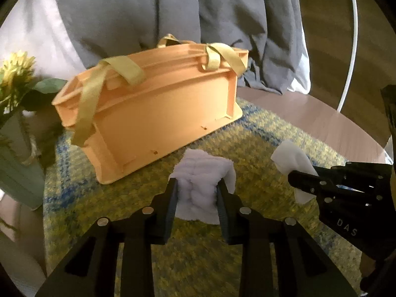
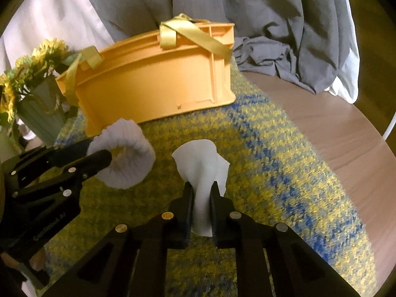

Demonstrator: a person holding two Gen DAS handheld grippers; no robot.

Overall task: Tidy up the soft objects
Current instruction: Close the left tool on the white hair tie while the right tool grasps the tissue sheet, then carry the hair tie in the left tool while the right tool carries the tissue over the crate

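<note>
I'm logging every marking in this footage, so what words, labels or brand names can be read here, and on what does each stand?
"D A S": white letters on the black body of the right gripper, seen from the left wrist view; the word may run on out of sight.
"GenRobot.AI": white print on the body of the left gripper, seen from the right wrist view; small and slightly blurred, so this reading is likely rather than certain.
Nothing readable on the orange basket.

The orange basket blocks the middle of the left wrist frame, with the flower vase at left. Open yellow-blue mat and bare bench lie free toward the right.
</note>
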